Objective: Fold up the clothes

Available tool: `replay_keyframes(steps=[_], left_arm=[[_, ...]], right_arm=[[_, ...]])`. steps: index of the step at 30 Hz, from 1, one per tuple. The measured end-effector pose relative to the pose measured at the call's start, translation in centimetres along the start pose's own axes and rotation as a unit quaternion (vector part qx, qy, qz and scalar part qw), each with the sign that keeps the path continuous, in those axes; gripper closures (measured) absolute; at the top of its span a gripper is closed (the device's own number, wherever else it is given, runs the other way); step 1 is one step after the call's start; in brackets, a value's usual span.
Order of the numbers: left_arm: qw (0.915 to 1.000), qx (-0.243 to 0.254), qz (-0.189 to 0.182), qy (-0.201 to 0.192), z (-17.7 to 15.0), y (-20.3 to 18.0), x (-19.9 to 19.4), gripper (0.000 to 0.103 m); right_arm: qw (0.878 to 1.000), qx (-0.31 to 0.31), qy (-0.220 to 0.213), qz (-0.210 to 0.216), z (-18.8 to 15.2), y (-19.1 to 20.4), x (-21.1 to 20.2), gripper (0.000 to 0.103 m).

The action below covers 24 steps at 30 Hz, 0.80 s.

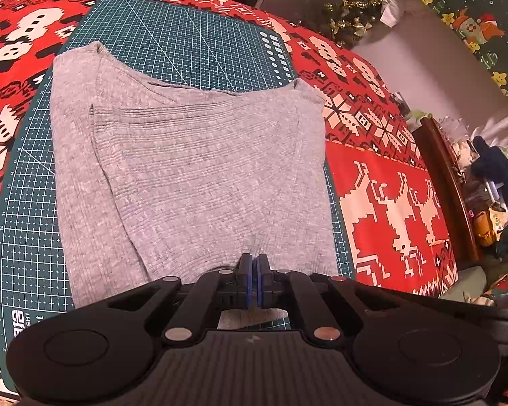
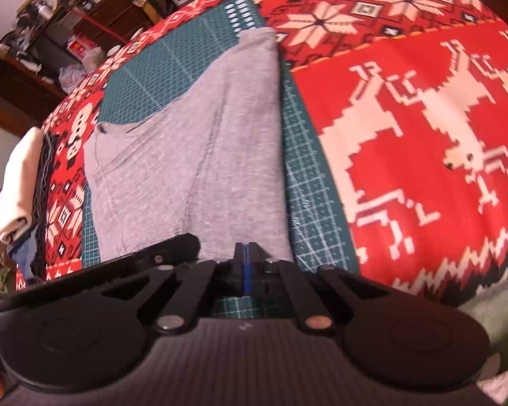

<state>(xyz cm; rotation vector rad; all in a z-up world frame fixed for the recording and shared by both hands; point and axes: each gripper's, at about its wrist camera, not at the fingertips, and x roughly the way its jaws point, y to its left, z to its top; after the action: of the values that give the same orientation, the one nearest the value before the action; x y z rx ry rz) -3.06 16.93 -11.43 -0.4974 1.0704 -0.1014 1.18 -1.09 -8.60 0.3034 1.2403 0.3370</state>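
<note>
**Grey knit top lies on the cutting mat, both claws pressed together at its near edge**

At the far left of the right wrist view, a folded cream-coloured cloth (image 2: 15, 182) sits at the edge of the counter, on top of darker fabric. Next to it comes the red, white and black Christmas-pattern tablecloth (image 1: 389, 203), which covers the counter on every side. On the cloth lies a green cutting mat (image 1: 27, 237) with a white grid and ruler marks along its borders.

The grey knit top (image 1: 193, 169) is spread on the mat. Its left part is folded in over the body, making a long diagonal fold line, and fine horizontal ribs show near the far end. The top's right edge runs just beside the mat's right border, and its far right corner reaches past the mat onto the tablecloth.

The left claw (image 1: 253, 264) is at the near edge of the top, its blue-padded fingers (image 1: 244, 270) drawn narrow with only a thin slit between them; whether fabric is pinched there cannot be told. The right claw (image 2: 244, 253) is at the near right corner of the top, closed just as narrowly, and again a grip on the cloth cannot be confirmed.

Right of the mat, white reindeer figures (image 2: 406, 135) fill the tablecloth.
</note>
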Motion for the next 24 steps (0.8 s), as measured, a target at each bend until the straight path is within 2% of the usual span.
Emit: replay_keyframes(steps=[6, 18, 24], left_arm=[[1.0, 0.005, 0.001, -0.002, 0.0, 0.0, -0.1, 0.098], [0.9998, 0.018, 0.01, -0.006, -0.1, -0.5, -0.1, 0.098], [0.9995, 0.027, 0.016, -0.008, -0.2, -0.8, -0.1, 0.098]], right_arm=[[0.999, 0.031, 0.0, -0.015, -0.1, -1.3, -0.6, 0.103], [0.999, 0.033, -0.041, -0.01, 0.7, -1.3, -1.3, 0.099], [0.998, 0.026, -0.044, -0.02, 1.6, -0.7, 0.0, 0.1]])
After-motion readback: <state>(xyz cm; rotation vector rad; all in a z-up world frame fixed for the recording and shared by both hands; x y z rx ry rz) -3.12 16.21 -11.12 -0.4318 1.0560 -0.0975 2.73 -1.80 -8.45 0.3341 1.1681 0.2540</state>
